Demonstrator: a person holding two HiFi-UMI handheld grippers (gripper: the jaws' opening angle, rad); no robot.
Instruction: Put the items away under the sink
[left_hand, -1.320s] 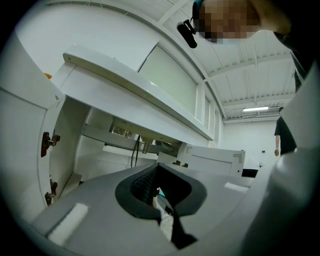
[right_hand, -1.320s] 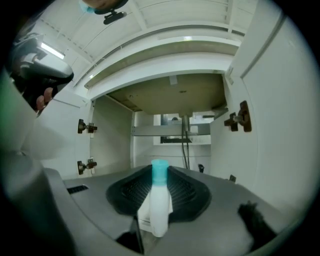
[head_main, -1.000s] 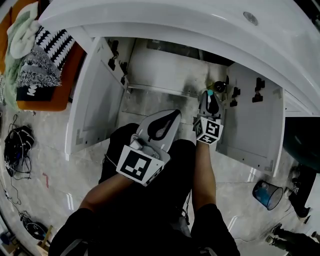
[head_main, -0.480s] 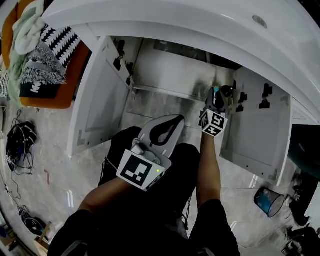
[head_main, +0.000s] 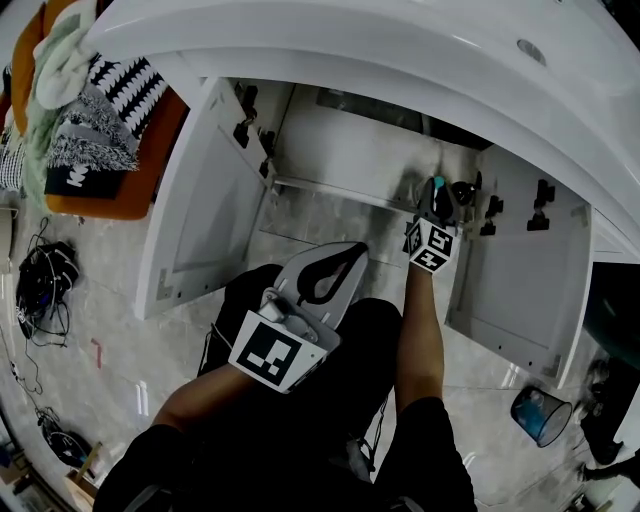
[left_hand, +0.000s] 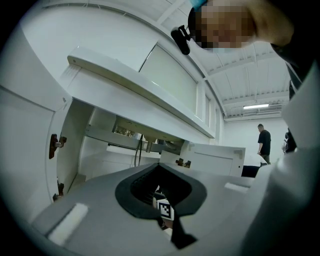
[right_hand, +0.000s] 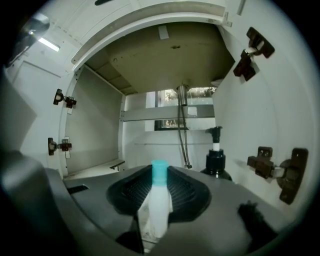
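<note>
My right gripper (head_main: 437, 200) reaches into the open cabinet under the white sink (head_main: 400, 40) and is shut on a small white bottle with a teal cap (right_hand: 159, 197), held upright between the black pads. A dark pump bottle (right_hand: 216, 161) stands on the cabinet floor just ahead and to the right, by the right wall; it shows beside the gripper in the head view (head_main: 463, 190). My left gripper (head_main: 345, 255) hovers outside the cabinet above the person's lap, jaws closed into a loop with nothing between them (left_hand: 161, 172).
Both cabinet doors stand open, the left door (head_main: 200, 200) and the right door (head_main: 520, 270) with dark hinges (right_hand: 272, 167). A drain hose (right_hand: 183, 125) hangs at the cabinet's back. Clothes (head_main: 90, 120), cables (head_main: 40, 285) and a blue bin (head_main: 540, 415) lie around.
My right gripper has moved deeper into the cabinet and lower with the teal-capped bottle. The left gripper has stayed in place.
</note>
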